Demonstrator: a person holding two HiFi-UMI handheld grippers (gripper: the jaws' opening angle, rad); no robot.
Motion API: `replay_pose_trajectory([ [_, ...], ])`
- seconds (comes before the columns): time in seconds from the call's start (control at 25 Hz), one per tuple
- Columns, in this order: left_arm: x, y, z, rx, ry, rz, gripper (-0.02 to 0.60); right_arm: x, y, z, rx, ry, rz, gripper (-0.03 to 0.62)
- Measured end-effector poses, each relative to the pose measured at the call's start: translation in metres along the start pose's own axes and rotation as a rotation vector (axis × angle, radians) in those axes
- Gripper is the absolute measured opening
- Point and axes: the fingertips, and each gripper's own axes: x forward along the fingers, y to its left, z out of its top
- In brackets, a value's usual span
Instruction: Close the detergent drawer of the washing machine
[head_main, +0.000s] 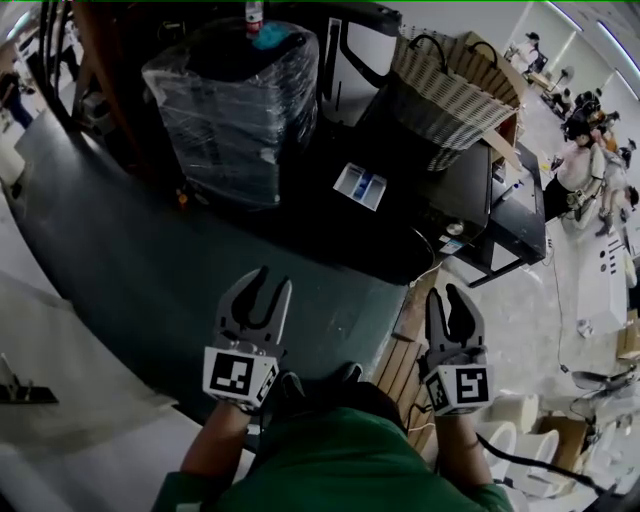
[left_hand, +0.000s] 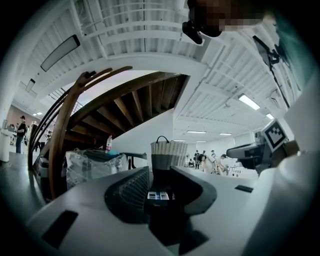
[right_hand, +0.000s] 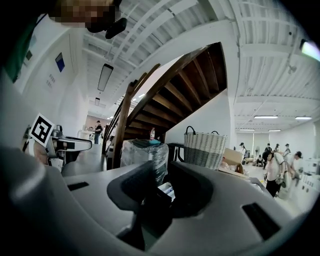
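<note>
A dark appliance wrapped in clear plastic (head_main: 235, 100) stands at the back, far beyond both grippers; no detergent drawer can be made out on it. It also shows in the left gripper view (left_hand: 92, 167) and in the right gripper view (right_hand: 142, 152). My left gripper (head_main: 272, 280) hangs close to the person's body over the dark green floor, jaws apart and empty. My right gripper (head_main: 446, 292) is level with it on the right, also open with nothing between its fingers. Each gripper view looks through its own jaws, left gripper (left_hand: 160, 180) and right gripper (right_hand: 167, 182), toward a small blue-and-white box (head_main: 360, 185).
A wicker basket (head_main: 450, 95) sits at the back right beside a cardboard box. A black table (head_main: 510, 215) stands further right, with several people (head_main: 590, 150) beyond it. A wooden staircase (right_hand: 175, 90) rises behind the wrapped appliance. Wooden boards (head_main: 400, 360) edge the green floor.
</note>
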Motion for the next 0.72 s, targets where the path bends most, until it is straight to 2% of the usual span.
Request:
replay_pose_trajectory([
  [0.16, 0.013, -0.004, -0.036, -0.016, 0.074, -0.016, 0.14, 0.014, -0.001, -0.015, -0.006, 0.035, 0.023, 0.12],
  [0.36, 0.037, -0.01, -0.068, 0.01, 0.165, -0.009, 0.143, 0.044, -0.011, -0.022, -0.001, 0.02, 0.074, 0.12],
  [0.52, 0.068, -0.015, -0.082, 0.039, 0.237, 0.007, 0.143, 0.071, -0.04, -0.025, 0.051, -0.009, 0.101, 0.117],
  [0.72, 0.111, -0.022, -0.094, 0.057, 0.284, 0.044, 0.143, 0.102, -0.087, -0.033, 0.1, -0.026, 0.123, 0.112],
])
